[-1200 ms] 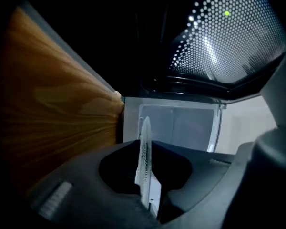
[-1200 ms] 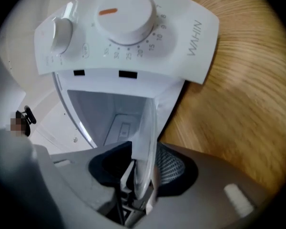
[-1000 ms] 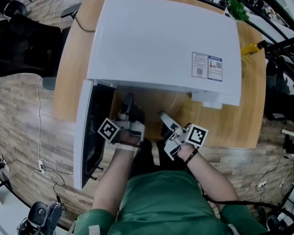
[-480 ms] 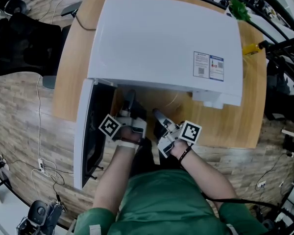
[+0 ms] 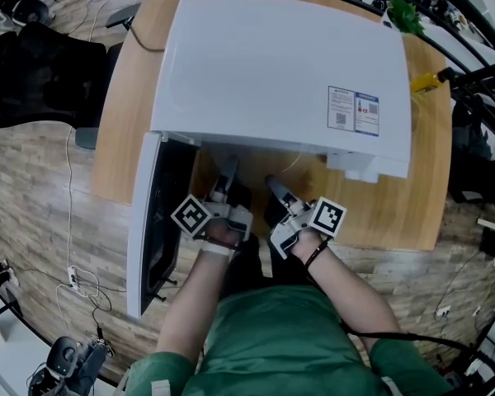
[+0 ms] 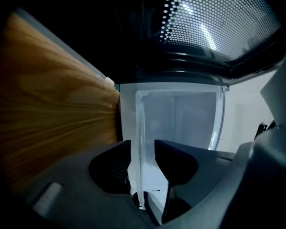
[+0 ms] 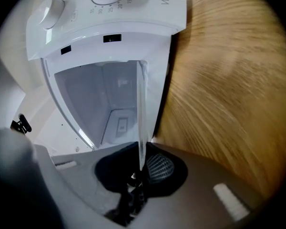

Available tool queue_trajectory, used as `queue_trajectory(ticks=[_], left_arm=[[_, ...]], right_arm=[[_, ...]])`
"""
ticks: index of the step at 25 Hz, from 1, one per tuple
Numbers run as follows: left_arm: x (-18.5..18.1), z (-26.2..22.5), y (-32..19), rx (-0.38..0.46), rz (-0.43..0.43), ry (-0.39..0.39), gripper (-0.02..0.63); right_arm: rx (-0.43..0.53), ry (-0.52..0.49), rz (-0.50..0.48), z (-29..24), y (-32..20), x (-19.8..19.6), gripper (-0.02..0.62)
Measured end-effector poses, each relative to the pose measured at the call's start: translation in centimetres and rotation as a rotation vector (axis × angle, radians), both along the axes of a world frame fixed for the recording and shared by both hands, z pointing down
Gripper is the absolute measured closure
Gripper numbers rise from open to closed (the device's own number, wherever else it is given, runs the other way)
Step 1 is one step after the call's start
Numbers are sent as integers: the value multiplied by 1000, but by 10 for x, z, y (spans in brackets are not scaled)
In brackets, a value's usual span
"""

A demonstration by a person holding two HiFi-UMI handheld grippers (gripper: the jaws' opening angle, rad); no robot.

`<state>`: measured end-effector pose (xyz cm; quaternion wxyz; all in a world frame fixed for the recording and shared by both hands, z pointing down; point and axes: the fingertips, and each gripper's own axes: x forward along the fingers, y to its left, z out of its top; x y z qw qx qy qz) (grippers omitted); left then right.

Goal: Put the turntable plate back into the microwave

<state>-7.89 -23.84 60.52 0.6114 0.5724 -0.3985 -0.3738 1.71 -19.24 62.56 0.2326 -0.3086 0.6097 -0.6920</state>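
turntable plate [image 7: 141, 109] facing the microwave [image 5: 272, 73]: our right fingers [image 7: 160, 168] just clamped it, left fingers [image 6: 177, 161] just loosened around it; it could tilt, slip.

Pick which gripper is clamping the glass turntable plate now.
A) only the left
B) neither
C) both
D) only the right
D: the right gripper has just been closing its jaws and they pinch the edge of the turntable plate; the left gripper has just been opening its jaws, which stand apart with the plate's edge between them.

Hand-held gripper [image 7: 142, 170], jaws just closed, pinches turntable plate [image 7: 141, 109].
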Motion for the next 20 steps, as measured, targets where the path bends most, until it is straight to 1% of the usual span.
queue_trajectory(ticks=[3,7,10,11,12,15,19,20], left_arm=[[3,-1,10,-7,19,-3,428],[8,-2,26,-14,59,-15,428],[11,-2,36,-28,70,-30,431],[11,-3,37,-30,70,-39,451],[11,-2,37,-33,72,-50,506],[11,1,36,-52,79,-63,566],[10,0,28,-56,74,-57,568],[11,1,26,-56,72,-55,569]], right_arm=[[5,-4,0,0,-3,0,555],[7,-10,-5,-2,-4,-3,555],[2,-14,-6,-3,-4,-4,555],[1,-16,-6,-3,-4,-4,555],[2,-17,-6,-3,-4,-4,555],[5,-2,-11,-3,-6,-2,555],[22,36,-29,-6,-14,-4,554],[31,41,-32,-8,-16,-4,536]])
